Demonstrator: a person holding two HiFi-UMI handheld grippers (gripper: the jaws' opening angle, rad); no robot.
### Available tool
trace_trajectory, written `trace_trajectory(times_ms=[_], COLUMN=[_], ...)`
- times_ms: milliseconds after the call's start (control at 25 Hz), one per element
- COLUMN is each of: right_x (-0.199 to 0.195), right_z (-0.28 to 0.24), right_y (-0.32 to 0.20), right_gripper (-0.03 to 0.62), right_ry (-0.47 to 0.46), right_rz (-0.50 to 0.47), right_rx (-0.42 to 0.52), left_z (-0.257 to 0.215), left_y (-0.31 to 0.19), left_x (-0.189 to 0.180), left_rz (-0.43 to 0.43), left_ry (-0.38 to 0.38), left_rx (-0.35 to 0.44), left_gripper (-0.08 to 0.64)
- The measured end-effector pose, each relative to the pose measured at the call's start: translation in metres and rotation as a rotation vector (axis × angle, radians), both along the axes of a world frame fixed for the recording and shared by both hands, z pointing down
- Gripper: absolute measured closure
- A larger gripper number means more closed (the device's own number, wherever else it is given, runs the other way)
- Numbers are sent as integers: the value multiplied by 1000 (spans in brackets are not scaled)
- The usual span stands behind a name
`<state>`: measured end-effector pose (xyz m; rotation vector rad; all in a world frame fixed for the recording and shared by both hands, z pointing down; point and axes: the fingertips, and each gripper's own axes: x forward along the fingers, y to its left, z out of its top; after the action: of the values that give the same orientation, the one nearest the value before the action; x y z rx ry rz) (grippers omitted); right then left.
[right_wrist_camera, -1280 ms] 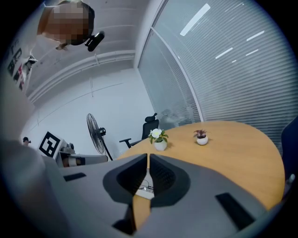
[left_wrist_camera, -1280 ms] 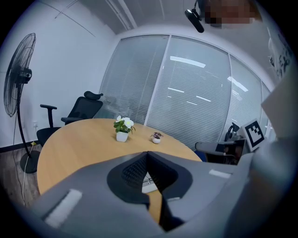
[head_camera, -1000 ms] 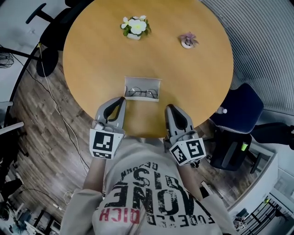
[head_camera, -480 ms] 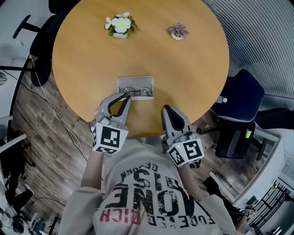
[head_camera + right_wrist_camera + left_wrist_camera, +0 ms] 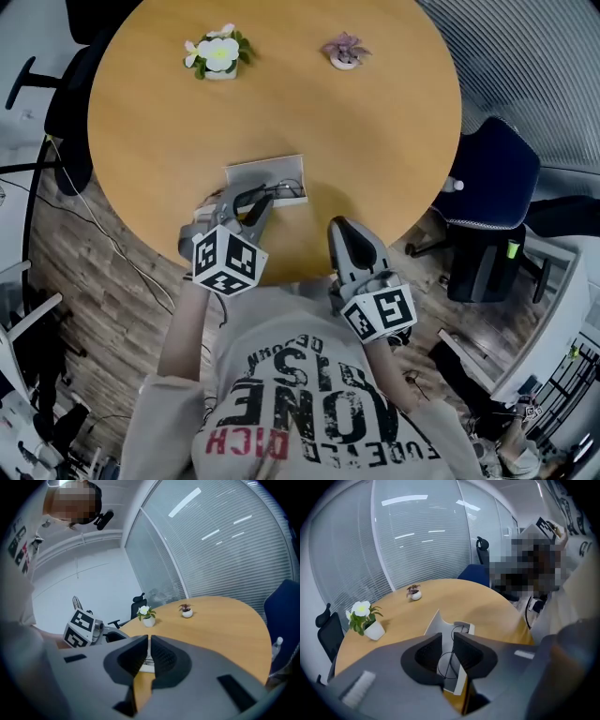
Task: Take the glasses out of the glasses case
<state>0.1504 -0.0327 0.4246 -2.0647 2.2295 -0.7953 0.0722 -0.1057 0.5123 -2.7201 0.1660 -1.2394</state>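
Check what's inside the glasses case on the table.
Thin wire-framed glasses lie in the open glasses case. The left gripper, whose jaws have just been opening, hides its near end in the head view; one lens shows between the jaws.

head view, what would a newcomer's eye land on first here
The open glasses case at the person's side of the round table, glasses lying inside. The left gripper hangs over it, fingers just opening with the glasses showing in their gap; the right gripper is shut, further right.
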Motion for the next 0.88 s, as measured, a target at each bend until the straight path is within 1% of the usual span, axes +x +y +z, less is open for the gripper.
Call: trace_trajectory(times_ms=[160, 240, 360, 480, 640, 880], right_x=[1, 1, 2, 3, 6, 11], right_z=[6, 8, 12, 14, 16, 17], right_y=[1, 3, 5, 6, 6, 8], right_gripper=[566, 565, 566, 565, 566, 565], right_ry=[-9, -11, -14, -17, -19, -18], right_rz=[22, 31, 42, 55, 68, 89], right_rx=[-17, -25, -39, -49, -56, -64], left_z=[16, 22, 33, 41, 52, 67], left_y=[0, 1, 4, 5, 4, 3], left_x=[4, 4, 3, 4, 8, 10], left_rz=[86, 118, 160, 182, 185, 247], left_ry=[-79, -120, -162, -203, -246, -377], left_rx=[-12, -22, -44, -59, -83, -95], left_gripper=[475, 474, 471, 471, 472, 479])
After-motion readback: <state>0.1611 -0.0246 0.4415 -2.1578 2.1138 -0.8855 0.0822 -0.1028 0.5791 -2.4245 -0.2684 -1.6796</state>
